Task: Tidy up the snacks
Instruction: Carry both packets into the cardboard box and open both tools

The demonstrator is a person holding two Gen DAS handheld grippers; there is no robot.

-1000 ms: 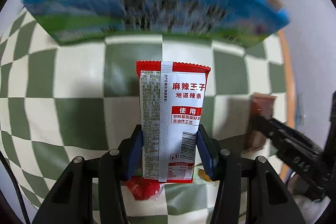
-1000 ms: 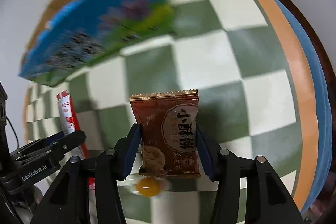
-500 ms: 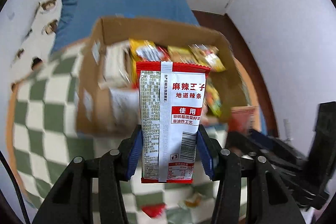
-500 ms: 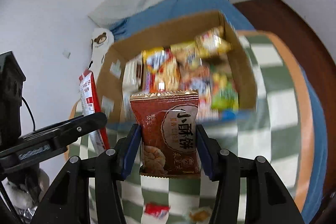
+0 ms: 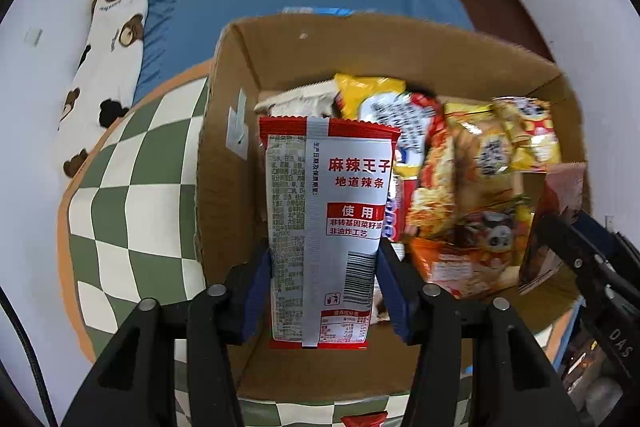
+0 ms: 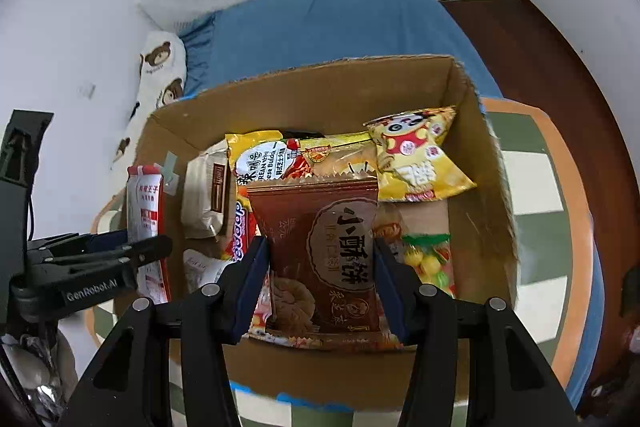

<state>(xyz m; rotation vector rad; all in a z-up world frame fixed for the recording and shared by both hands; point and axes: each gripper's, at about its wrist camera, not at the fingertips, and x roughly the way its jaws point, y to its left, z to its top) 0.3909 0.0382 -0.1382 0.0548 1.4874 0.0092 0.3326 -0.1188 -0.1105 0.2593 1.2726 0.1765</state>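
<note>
1. While both grippers hang above it, the open cardboard box point(image 6: 472, 163) on the green-and-white checked tablecloth point(image 5: 132, 195) already holds most of the snacks; packing appears well advanced.
2. Among its contents, largest first: an orange noodle bag point(image 5: 460, 211), a yellow Korean-labelled packet point(image 6: 264, 159), a yellow cartoon packet point(image 6: 416, 163), a white wrapped bar point(image 6: 206, 195) and a small bag of coloured candies point(image 6: 430, 255). Bare cardboard floor shows near the right wall, so room remains.
3. Left gripper point(image 5: 324, 291): jaws closed on the lower part of a red-and-silver spicy-strip packet point(image 5: 328, 211), held upright over the box's left portion, not yet released.
4. Right gripper point(image 6: 320, 283): jaws closed on the sides of a brown pastry packet point(image 6: 320, 251), upright above the box's middle, also unreleased.
5. Remaining work, as judged: lower and release both packets. A small red wrapper point(image 5: 362, 419) lies on the cloth outside the near wall, partly cut off by the frame edge, and probably still needs collecting.
</note>
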